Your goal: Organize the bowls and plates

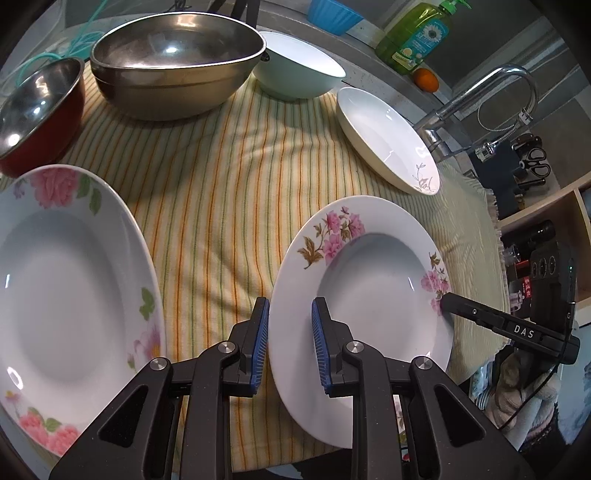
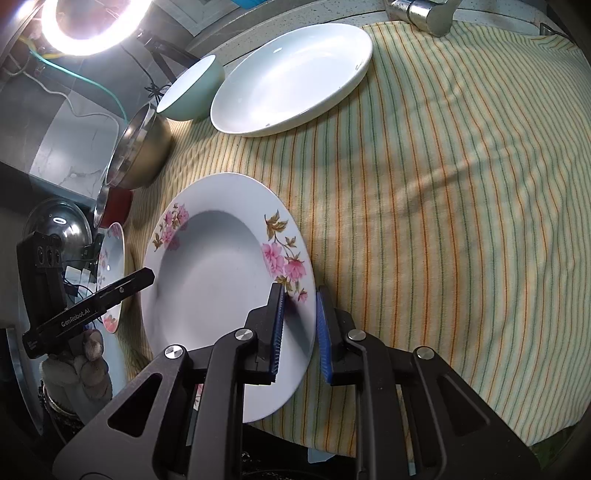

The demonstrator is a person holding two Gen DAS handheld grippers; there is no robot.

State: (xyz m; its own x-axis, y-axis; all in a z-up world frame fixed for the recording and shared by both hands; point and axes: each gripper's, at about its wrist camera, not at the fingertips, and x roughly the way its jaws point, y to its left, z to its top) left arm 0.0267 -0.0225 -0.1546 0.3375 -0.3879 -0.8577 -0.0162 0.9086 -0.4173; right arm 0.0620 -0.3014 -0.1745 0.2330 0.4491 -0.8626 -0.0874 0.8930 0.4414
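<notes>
A white deep plate with pink flowers (image 1: 369,280) (image 2: 218,280) lies on the striped cloth. My left gripper (image 1: 290,347) is open, its blue pads straddling the plate's left rim. My right gripper (image 2: 299,332) is open, its pads straddling the plate's right rim. A larger floral plate (image 1: 70,288) (image 2: 112,258) lies to the left. A plain white plate (image 1: 388,140) (image 2: 291,77), a pale green bowl (image 1: 299,66) (image 2: 192,88), a big steel bowl (image 1: 177,62) (image 2: 142,147) and a red-sided steel bowl (image 1: 37,110) (image 2: 114,208) stand at the back.
A striped cloth (image 1: 221,177) (image 2: 443,184) covers the counter. A faucet (image 1: 480,99) (image 2: 424,11), green soap bottle (image 1: 417,33), an orange (image 1: 425,79) and blue cup (image 1: 334,14) stand behind. A ring light (image 2: 88,22) glows at far left. A pot lid (image 2: 59,225) lies off the cloth.
</notes>
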